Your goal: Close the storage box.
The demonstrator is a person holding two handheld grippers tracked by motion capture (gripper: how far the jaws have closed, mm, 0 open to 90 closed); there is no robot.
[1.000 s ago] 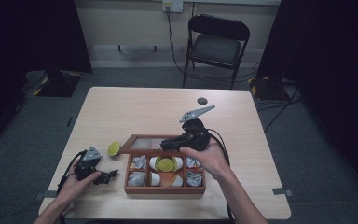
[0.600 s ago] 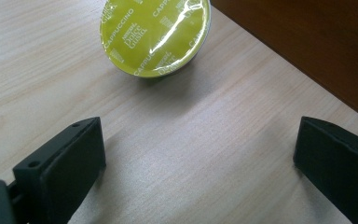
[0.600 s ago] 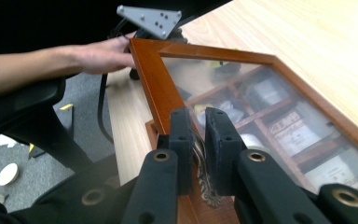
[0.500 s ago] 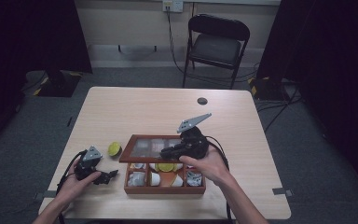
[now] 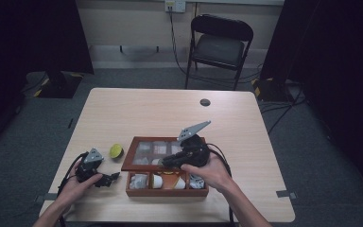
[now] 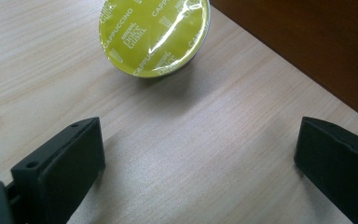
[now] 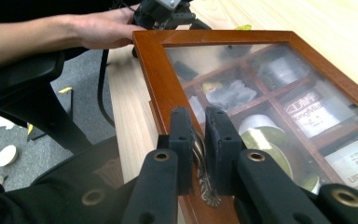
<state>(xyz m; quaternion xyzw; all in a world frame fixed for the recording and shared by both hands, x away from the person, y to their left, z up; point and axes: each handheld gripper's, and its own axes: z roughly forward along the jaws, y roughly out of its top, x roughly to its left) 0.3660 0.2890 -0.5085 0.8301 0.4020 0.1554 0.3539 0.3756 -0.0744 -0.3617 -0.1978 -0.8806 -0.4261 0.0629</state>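
High view first: a wooden box (image 5: 168,189) with a glass-paned lid (image 5: 153,152) is sitting near the front edge of the tabletop (image 5: 137,113), roughly at its middle. The lid is being held partly raised by the right gripper (image 5: 170,161), tilted up over the compartments.

Right gripper view makes the grip clear: the fingers (image 7: 182,140) are being kept narrow, pinched on the small metal handle (image 7: 201,163) at the lid's front frame. Through the glass, white cups and labelled packets are being seen in the compartments, though the glare is blurring some of them.

Over at the front left corner of the tabletop, the left gripper (image 5: 108,178) is being held low, just beside the box's left end. Left gripper view is showing its fingers (image 6: 70,158) spread wide with nothing between them but bare wood grain. A yellow-green capsule (image 6: 154,35) marked cappuccino is lying on the tabletop just ahead of those fingers, near the box wall but apart from it. In the high view the same capsule (image 5: 116,151) is sitting just left of the lid's corner.
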